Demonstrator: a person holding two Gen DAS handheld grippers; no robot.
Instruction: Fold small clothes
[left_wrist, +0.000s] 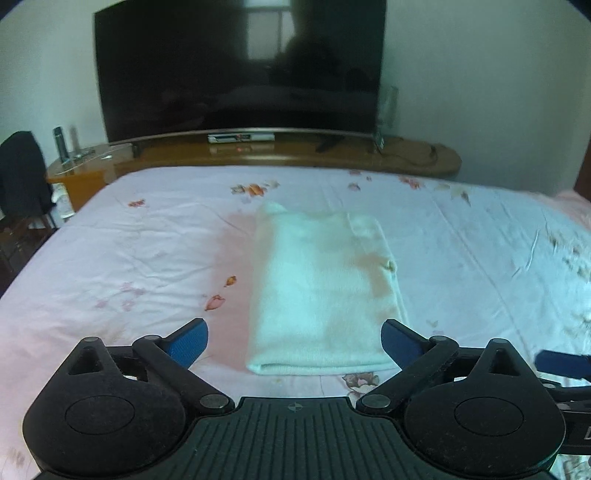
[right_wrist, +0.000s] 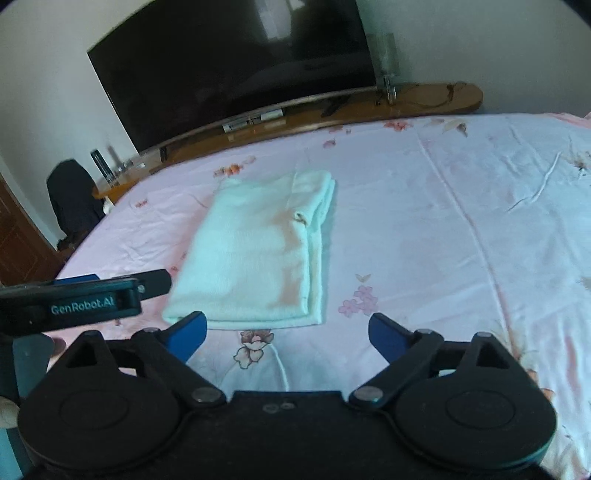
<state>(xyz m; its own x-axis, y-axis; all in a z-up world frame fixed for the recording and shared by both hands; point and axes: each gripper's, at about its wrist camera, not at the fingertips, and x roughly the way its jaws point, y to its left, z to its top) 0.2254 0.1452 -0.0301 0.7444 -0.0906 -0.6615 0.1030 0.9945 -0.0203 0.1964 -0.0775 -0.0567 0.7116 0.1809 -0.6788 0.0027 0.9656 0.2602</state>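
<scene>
While both tongs gape, folded cloth (left_wrist: 321, 291) seemingly lies flat.

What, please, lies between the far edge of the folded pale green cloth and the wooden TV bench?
Only bare pink floral bedsheet, with printed flowers, lies between the folded pale green cloth and the wooden TV bench; both wrist views show it.
</scene>
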